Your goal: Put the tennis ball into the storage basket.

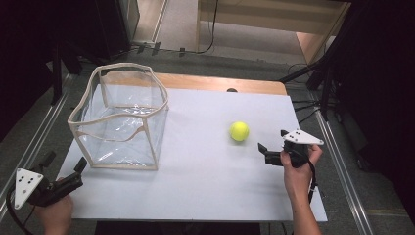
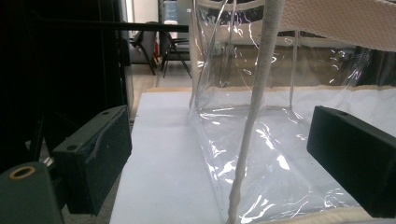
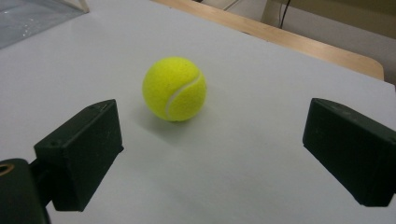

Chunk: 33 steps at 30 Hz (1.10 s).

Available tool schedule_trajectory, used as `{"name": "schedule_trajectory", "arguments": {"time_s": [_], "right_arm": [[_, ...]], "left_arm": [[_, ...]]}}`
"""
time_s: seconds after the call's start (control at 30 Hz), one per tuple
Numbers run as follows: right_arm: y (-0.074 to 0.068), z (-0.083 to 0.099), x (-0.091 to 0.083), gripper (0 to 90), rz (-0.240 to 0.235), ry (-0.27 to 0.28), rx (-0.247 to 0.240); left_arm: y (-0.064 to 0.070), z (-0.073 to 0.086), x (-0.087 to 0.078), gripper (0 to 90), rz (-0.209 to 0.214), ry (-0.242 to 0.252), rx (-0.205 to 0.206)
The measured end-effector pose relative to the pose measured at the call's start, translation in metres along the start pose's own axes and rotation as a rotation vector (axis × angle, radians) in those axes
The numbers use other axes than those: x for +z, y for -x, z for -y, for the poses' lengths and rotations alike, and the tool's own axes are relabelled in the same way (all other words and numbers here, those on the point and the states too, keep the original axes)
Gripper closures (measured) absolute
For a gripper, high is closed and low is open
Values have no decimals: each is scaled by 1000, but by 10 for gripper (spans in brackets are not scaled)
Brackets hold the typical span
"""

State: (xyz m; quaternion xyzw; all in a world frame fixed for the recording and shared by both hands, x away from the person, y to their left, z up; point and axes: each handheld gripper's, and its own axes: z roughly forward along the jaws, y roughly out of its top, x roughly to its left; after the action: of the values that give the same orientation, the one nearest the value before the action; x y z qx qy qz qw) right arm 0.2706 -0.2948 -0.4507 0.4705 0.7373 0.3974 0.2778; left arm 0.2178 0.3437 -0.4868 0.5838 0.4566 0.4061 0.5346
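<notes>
Two grippers, both empty, jaws spread wide. Left gripper sits at the near-left table corner, aimed at the clear plastic bag with cream trim; in the left gripper view the bag's near corner seam stands between the jaws, not touching either. White table bare in the middle. Tennis ball rests on the table right of centre, well apart from the bag. Right gripper just beside the ball, jaws pointed at it, no contact.

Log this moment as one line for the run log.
right tongs: open, aimed at tennis ball, apart | left tongs: open, facing clear bag corner | ball on table, outside bag
</notes>
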Motion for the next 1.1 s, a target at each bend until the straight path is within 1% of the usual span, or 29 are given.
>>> {"name": "schedule_trajectory", "arguments": {"time_s": [0.17, 0.5, 0.67, 0.8, 0.87, 0.97, 1.0, 1.1], "right_arm": [[0, -7, 9, 37, -21, -23, -7], [-6, -24, 28, 37, -53, -73, -56], [-8, -31, 37, 37, -61, -91, -62], [-9, -36, 46, 37, -69, -117, -68], [-9, -38, 50, 37, -75, -126, -81], [-10, -39, 55, 37, -79, -136, -81], [-11, -40, 59, 37, -77, -147, -81], [-12, -43, 66, 37, -87, -164, -89]], "left_arm": [[0, 0, 0, 69, 3, 0, 2], [0, 0, 0, 69, 7, -1, 2], [0, 0, 0, 69, 11, -1, 5], [0, 0, 0, 69, 13, -4, 6], [0, 0, 1, 69, 12, -7, 6], [0, -1, 1, 69, 13, -9, 11], [1, 0, 1, 69, 14, -8, 17], [2, -1, 1, 69, 12, -13, 21]]}}
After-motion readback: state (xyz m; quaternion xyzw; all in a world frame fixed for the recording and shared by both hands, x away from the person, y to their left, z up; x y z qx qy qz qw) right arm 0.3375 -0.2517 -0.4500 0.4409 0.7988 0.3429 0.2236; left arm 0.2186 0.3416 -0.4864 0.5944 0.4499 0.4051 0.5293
